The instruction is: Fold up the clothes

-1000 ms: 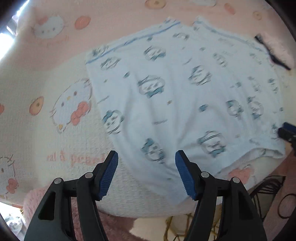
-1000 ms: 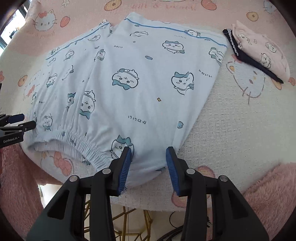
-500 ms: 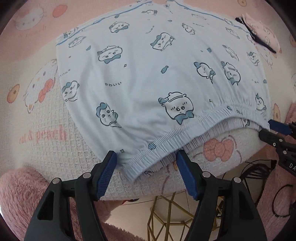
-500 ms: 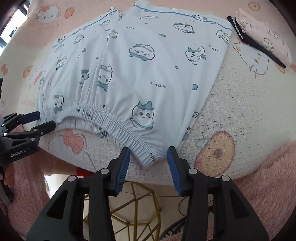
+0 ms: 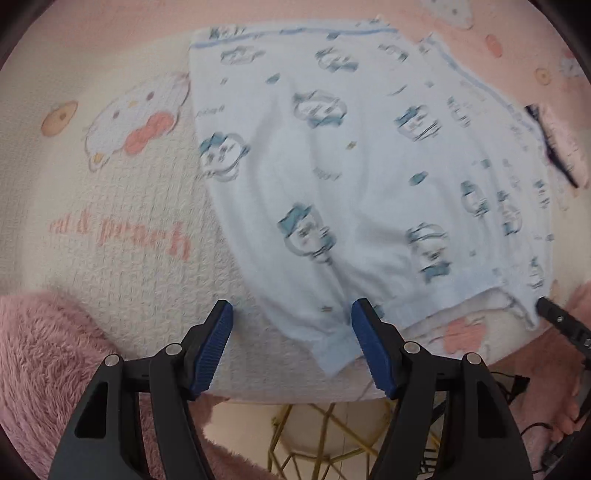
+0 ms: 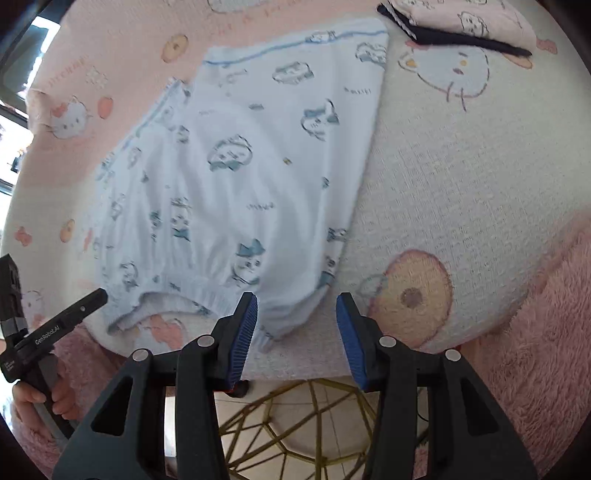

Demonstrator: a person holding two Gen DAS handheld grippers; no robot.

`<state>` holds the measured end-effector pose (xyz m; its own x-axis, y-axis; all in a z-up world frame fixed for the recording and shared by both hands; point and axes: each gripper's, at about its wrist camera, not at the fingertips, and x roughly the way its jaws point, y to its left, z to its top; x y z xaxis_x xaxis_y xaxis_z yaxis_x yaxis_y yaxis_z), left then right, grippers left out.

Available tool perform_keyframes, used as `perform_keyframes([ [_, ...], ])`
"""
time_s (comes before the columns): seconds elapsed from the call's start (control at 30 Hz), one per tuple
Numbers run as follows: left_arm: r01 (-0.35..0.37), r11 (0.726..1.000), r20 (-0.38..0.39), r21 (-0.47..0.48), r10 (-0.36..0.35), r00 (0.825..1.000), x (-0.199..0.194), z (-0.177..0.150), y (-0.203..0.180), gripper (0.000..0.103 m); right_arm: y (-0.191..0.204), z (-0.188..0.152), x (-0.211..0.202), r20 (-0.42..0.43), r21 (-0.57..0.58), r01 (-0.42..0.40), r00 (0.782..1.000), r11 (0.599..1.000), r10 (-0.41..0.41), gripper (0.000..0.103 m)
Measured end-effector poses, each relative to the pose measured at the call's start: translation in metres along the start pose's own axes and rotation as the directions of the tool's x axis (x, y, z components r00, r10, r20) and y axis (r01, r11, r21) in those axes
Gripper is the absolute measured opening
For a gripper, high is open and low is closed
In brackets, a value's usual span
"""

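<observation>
Lying flat on the cartoon-print blanket [image 5: 147, 206], the pale blue shorts [image 5: 369, 177] fill the middle of both views, elastic waistband nearest the cameras and blue-piped leg hems farthest away. The blanket covers a surface whose near edge drops to a gold wire frame [image 6: 314, 424] on the floor; pink fleece [image 6: 546, 332] lies at the sides.

Left gripper [image 5: 291, 343] — released, jaws wide, poised over the waistband corner on its side; cloth lies between the pads but nothing presses on it. Right gripper [image 6: 297, 332] — likewise unclenched and empty, the opposite waistband corner lying just inside its left pad.

Step in hand, as judged: taking both waistband corners for the first fold. To do it well, each gripper should descend squarely, pinch both layers just inside the elastic, and close at about the same time, so the edge lifts level and carries over toward the hems without skewing. Catching the blanket beneath is the main hazard.

View differences: only the right wrist camera shows the folded pink garment [image 6: 480, 22] with its dark trim clearly, beyond the shorts, and a hand [image 6: 40, 402] gripping the left gripper's handle. Only the left wrist camera shows the "peach" lettering [image 5: 144, 236]; its image is motion-blurred.
</observation>
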<state>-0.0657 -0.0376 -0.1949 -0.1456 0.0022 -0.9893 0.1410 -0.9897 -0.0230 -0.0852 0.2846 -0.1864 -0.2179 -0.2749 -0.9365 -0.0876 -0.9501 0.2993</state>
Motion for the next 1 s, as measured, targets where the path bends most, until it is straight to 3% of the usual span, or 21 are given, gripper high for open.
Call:
perform_keyframes([
  [0.03,0.015,1.0,0.007,-0.013,-0.015,1.0,-0.002,-0.001,0.004,0.069,0.001,-0.001,0.003,-0.01,-0.009,0.019,1.0,1.0,-0.019,0.046],
  [0.17,-0.097,0.995,-0.008,-0.001,0.097,0.995,-0.009,-0.004,0.014,0.069,0.007,-0.007,0.002,-0.034,-0.063,0.073,0.997,0.995,-0.075,0.046],
  [0.2,-0.082,0.996,-0.006,-0.017,0.082,0.997,-0.01,-0.004,0.018,0.069,0.007,-0.008,0.001,-0.038,-0.062,0.073,0.996,0.995,-0.075,0.046],
  [0.3,0.028,0.998,0.068,-0.054,-0.024,0.997,-0.027,-0.006,0.023,0.069,-0.002,-0.008,-0.005,-0.023,-0.009,-0.017,1.0,1.0,0.017,0.046],
  [0.4,0.174,0.985,0.157,-0.01,-0.171,0.973,-0.044,-0.003,0.014,0.068,-0.012,-0.008,-0.006,-0.021,0.062,-0.161,0.986,0.985,0.162,0.046],
  [0.47,0.293,0.956,0.162,0.004,-0.29,0.943,-0.043,-0.002,0.007,0.054,-0.018,-0.01,0.0,-0.041,0.108,-0.22,0.973,0.97,0.225,0.046],
  [0.5,0.333,0.943,0.145,0.004,-0.33,0.933,-0.037,-0.001,0.002,0.041,-0.031,-0.008,0.003,-0.062,0.136,-0.24,0.966,0.961,0.25,0.046],
  [0.53,0.357,0.934,0.114,0.003,-0.355,0.928,-0.028,0.005,-0.001,0.037,-0.04,-0.006,0.008,-0.066,0.159,-0.256,0.961,0.954,0.268,0.045],
  [0.57,0.355,0.935,0.076,0.005,-0.354,0.932,-0.019,0.011,-0.007,0.035,-0.034,-0.01,0.015,-0.065,0.169,-0.266,0.958,0.949,0.28,0.042],
  [0.6,0.318,0.948,0.029,0.01,-0.318,0.948,-0.009,0.01,-0.009,0.033,-0.025,-0.015,0.023,-0.063,0.178,-0.275,0.955,0.945,0.289,0.038],
  [0.67,0.265,0.964,0.003,0.031,-0.266,0.964,-0.004,-0.001,-0.017,0.029,-0.018,-0.013,0.028,-0.071,0.178,-0.246,0.963,0.953,0.262,0.017],
  [0.73,0.216,0.975,-0.016,0.053,-0.216,0.976,-0.003,-0.007,-0.021,0.029,-0.014,-0.012,0.027,-0.071,0.146,-0.222,0.97,0.964,0.234,0.015],
  [0.87,0.244,0.97,0.004,0.024,-0.244,0.97,-0.005,-0.007,-0.015,0.03,0.003,-0.01,0.02,-0.026,0.028,-0.195,0.98,0.98,0.196,0.009],
  [1.0,0.246,0.969,0.028,-0.008,-0.246,0.969,-0.006,0.001,-0.009,0.03,0.033,0.013,0.005,0.026,-0.096,-0.186,0.982,0.978,0.189,0.009],
])
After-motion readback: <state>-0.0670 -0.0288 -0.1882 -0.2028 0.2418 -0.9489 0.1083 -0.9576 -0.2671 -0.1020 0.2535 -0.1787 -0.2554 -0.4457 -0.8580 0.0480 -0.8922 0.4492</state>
